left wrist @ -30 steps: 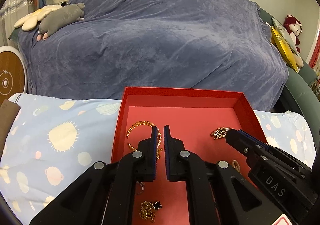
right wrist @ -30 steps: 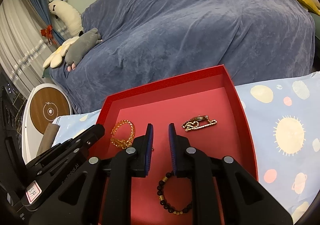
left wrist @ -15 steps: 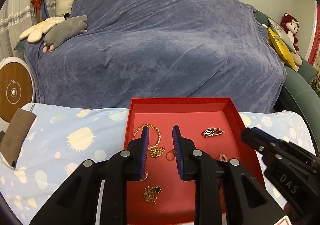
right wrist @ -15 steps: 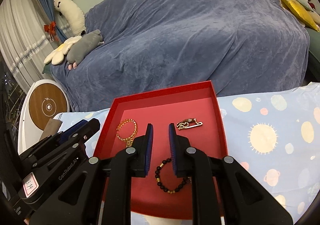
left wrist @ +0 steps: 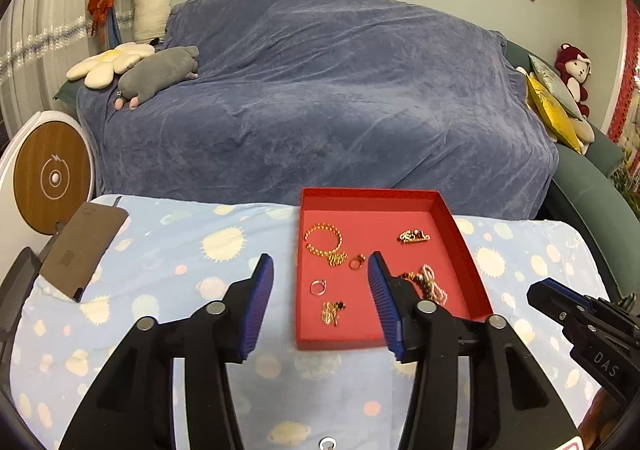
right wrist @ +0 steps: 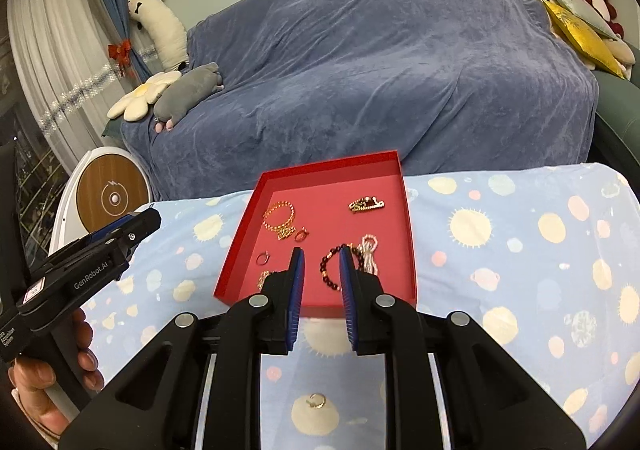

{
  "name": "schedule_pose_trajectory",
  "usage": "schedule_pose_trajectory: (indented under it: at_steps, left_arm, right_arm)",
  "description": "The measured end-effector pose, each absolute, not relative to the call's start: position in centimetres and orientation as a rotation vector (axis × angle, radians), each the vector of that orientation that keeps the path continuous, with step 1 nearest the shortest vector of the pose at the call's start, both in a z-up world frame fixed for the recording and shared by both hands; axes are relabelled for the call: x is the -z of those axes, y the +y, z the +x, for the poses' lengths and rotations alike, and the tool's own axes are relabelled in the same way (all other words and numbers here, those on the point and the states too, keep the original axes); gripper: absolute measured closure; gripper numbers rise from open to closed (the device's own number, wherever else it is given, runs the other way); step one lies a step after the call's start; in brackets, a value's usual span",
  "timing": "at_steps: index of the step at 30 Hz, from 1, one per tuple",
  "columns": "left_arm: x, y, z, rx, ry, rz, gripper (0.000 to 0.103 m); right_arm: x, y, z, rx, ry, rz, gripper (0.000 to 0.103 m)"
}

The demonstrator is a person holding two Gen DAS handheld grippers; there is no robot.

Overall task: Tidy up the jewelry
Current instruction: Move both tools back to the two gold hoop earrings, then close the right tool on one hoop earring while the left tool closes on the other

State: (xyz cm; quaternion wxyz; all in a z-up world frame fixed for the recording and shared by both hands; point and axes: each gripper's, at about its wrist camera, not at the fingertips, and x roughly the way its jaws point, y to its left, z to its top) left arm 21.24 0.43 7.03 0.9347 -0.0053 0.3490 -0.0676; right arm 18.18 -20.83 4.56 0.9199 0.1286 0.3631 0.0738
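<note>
A: What carries the work, from the largest thing down?
B: A counter under a sun-and-planet cloth (left wrist: 168,262) bears a shallow red tray (left wrist: 466,250), and the jewelry lies loose on the tray floor.

A: Which pieces lie where?
B: A gold chain bracelet (left wrist: 324,240) lies far left, a gold clasp piece (left wrist: 414,236) far right, a dark bead bracelet (right wrist: 334,264) touching a pale pearl strand (right wrist: 370,252) near right, and two rings (left wrist: 319,286) between. One more small ring (right wrist: 317,401) lies on the cloth, outside the tray, near the camera.

A: And the tools?
B: The left gripper (left wrist: 318,302) has its jaws wide apart and opening; the right gripper (right wrist: 320,302) has a narrower gap, also opening. Nothing lies between either pair.

A: How should the pieces handle?
B: Probably light and limp; chains sag and tangle, so pinch one strand. The stray ring is likely stiff and slippery: grip across its band.
</note>
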Motion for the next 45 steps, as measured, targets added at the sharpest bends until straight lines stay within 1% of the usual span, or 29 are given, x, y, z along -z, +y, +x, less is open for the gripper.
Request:
schedule_pose_trajectory:
  at_steps: [1, 2, 3, 6, 9, 12, 14, 18, 23, 28, 36, 39, 41, 42, 44, 45]
  left_arm:
    - [-6.7, 0.8, 20.2, 0.135, 0.718, -0.004, 0.048]
    - [-6.3, 1.0, 19.4, 0.138, 0.727, 0.004, 0.047]
    - [-5.9, 1.3, 18.7, 0.14, 0.739, 0.009, 0.046]
    - [-4.0, 2.4, 16.5, 0.135, 0.783, 0.003, 0.039]
    - [-1.9, 2.6, 15.1, 0.139, 0.838, 0.013, 0.039]
    - [-0.2, 2.6, 14.0, 0.144, 0.848, 0.054, 0.039]
    - [1.0, 2.7, 13.4, 0.138, 0.852, 0.076, 0.036]
    - [3.4, 3.1, 13.1, 0.154, 0.899, 0.051, 0.036]
    - [5.1, 3.2, 13.1, 0.174, 0.932, 0.02, 0.036]
    - [6.4, 2.8, 13.1, 0.197, 0.966, 0.036, 0.036]
    - [7.9, 2.4, 12.8, 0.225, 0.985, 0.063, 0.036]
    - [8.4, 2.3, 12.6, 0.234, 0.992, 0.079, 0.036]
    - [8.5, 2.1, 12.5, 0.235, 0.991, 0.085, 0.036]
    - [8.6, 2.1, 12.5, 0.234, 0.991, 0.086, 0.036]
    - [8.7, 2.1, 12.5, 0.234, 0.989, 0.087, 0.036]
    - [8.6, 2.1, 12.5, 0.235, 0.988, 0.088, 0.036]
  right_arm:
    - [-4.1, -20.9, 17.1, -0.154, 0.749, 0.276, 0.067]
    - [-3.5, -20.9, 16.2, -0.157, 0.761, 0.285, 0.067]
    - [-2.9, -20.7, 15.5, -0.16, 0.78, 0.293, 0.067]
    - [-1.0, -20.3, 14.0, -0.17, 0.826, 0.323, 0.067]
    - [0.6, -19.1, 13.0, -0.18, 0.863, 0.288, 0.067]
    - [2.4, -17.9, 12.8, -0.181, 0.906, 0.239, 0.067]
    - [3.6, -17.6, 12.7, -0.172, 0.926, 0.218, 0.067]
    - [6.0, -17.3, 13.1, -0.146, 0.952, 0.194, 0.067]
    - [9.0, -16.4, 13.8, -0.123, 0.993, 0.148, 0.067]
    - [10.3, -15.6, 14.6, -0.112, 0.996, 0.077, 0.067]
    - [10.4, -15.0, 14.8, -0.116, 0.972, 0.016, 0.067]
    - [10.4, -14.5, 14.7, -0.119, 0.962, -0.023, 0.071]
    - [10.4, -14.4, 14.5, -0.128, 0.957, -0.032, 0.077]
    - [10.4, -14.3, 14.5, -0.131, 0.956, -0.035, 0.078]
    - [10.4, -14.2, 14.4, -0.14, 0.956, -0.04, 0.086]
    - [10.4, -14.1, 14.4, -0.14, 0.956, -0.041, 0.086]
